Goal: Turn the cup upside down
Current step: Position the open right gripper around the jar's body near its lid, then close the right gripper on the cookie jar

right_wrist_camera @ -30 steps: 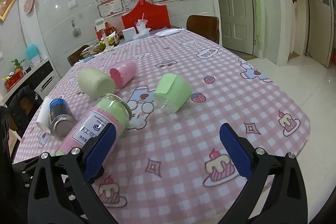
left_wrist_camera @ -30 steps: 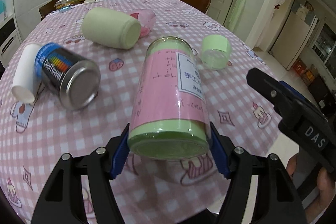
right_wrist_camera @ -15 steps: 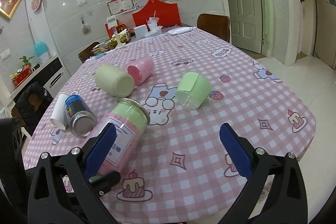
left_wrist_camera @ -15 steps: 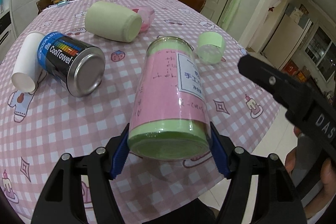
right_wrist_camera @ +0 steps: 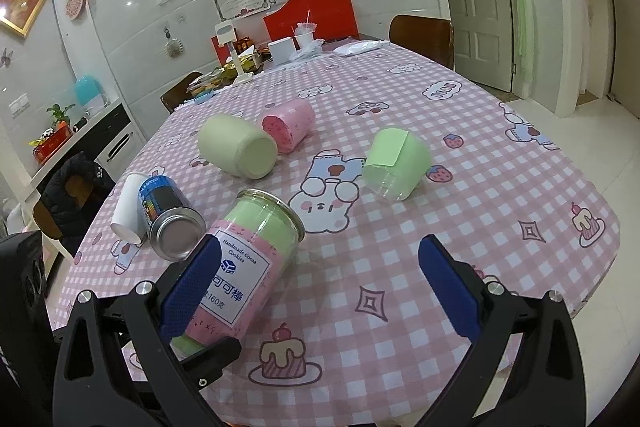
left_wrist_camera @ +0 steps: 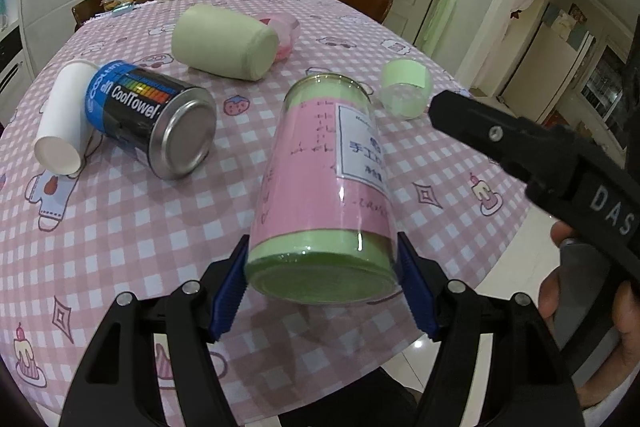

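The round table [right_wrist_camera: 520,195] under its pink checked cloth carries a scatter of containers, all lying on their sides. Of these, the one I am working on is the tall pink-and-green cup [left_wrist_camera: 324,187], a clear cylinder with a white label. It lies near the table's front edge, its closed green base toward me and its silver-rimmed mouth pointing away. My left gripper [left_wrist_camera: 322,283] has its blue pads pressed against either side of that base, clamped around the bottom end, which I judge is the grip that lets me swing the mouth downward and stand it inverted.

My right gripper [right_wrist_camera: 320,279] is held wide apart with nothing between its pads, hovering just beside the cup on its right, probably on standby to steady it.

Well clear to the left lie the CoolTowel can [left_wrist_camera: 152,123] and a white paper cup [left_wrist_camera: 64,123] touching it. Farther back are a pale green cup [left_wrist_camera: 224,47], a pink cup [right_wrist_camera: 290,125], and a small light-green cup [right_wrist_camera: 396,163].
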Motion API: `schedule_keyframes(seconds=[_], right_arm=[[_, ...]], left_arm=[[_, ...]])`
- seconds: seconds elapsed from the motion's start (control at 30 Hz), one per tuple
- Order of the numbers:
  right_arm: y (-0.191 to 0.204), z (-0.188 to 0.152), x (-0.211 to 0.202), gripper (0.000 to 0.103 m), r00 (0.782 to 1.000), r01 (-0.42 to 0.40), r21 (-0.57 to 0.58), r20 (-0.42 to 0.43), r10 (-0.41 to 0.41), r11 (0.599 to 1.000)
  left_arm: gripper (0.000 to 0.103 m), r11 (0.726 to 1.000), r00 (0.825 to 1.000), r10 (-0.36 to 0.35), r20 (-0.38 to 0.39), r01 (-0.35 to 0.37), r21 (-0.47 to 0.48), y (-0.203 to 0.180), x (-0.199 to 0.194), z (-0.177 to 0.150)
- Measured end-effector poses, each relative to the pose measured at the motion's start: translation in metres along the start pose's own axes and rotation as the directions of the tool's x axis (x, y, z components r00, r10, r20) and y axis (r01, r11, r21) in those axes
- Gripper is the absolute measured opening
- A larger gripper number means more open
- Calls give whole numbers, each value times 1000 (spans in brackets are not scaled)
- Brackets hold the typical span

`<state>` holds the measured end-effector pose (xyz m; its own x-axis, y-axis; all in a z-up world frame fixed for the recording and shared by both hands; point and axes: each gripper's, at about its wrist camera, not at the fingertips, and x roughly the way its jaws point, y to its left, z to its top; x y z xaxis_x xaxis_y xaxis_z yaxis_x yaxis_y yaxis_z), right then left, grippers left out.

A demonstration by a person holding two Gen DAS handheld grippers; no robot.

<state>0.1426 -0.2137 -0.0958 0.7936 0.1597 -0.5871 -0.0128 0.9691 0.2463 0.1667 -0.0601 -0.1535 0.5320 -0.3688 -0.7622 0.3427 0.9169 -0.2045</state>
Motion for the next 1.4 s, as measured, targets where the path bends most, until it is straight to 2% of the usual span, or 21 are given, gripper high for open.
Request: schedule_keyframes(seconds=[0.1, 0.17, 0.33, 0.5, 0.57, 0.7, 0.87, 1.03, 1.2, 1.3, 1.33, 1.4], right_arm=[[2, 0, 1, 95, 1000, -11, 3, -7, 11, 1000], [3, 1, 1, 95, 1000, -11, 2, -8, 11, 1000], [8, 2, 1, 95, 1000, -16, -4, -6, 16, 1000], [14, 5, 6, 95, 999, -45, 0, -28, 45, 999], [15, 6, 11, 95, 996, -72, 16, -54, 72, 997], [21, 7, 22, 95, 987, -117, 59, -106, 122, 991], [24, 7, 41, 95, 968, -151, 133, -181, 173, 980], [20, 5, 64, 95, 944, -169, 231, -241, 225, 958], [16, 4, 78, 95, 925, -186, 308, -266, 272, 933], [14, 2, 83, 91, 919, -189, 327, -273, 285, 926], [14, 2, 85, 79, 916, -191, 331, -278, 289, 924], [14, 1, 89, 75, 910, -205, 337, -281, 306, 919]], left_arm=[[70, 1000, 1000, -5, 6, 5, 0, 2, -2, 0], [76, 1000, 1000, -13, 19, 13, -2, 5, -6, 0], [76, 1000, 999, -8, 33, 8, -6, 10, -14, 0], [77, 1000, 995, 2, 96, -1, -15, 21, -35, 4], [84, 1000, 993, 6, 118, -3, -23, 28, -42, 6], [85, 997, 986, 40, 161, -29, -69, 48, -55, 10], [85, 990, 979, 105, 176, -86, -113, 68, -56, 18], [85, 989, 980, 111, 166, -92, -119, 78, -51, 24], [85, 990, 984, 100, 150, -82, -118, 83, -41, 27], [85, 990, 985, 94, 142, -78, -114, 84, -37, 27], [85, 991, 986, 91, 139, -75, -115, 85, -35, 28], [85, 990, 987, 90, 135, -74, -117, 87, -33, 28]])
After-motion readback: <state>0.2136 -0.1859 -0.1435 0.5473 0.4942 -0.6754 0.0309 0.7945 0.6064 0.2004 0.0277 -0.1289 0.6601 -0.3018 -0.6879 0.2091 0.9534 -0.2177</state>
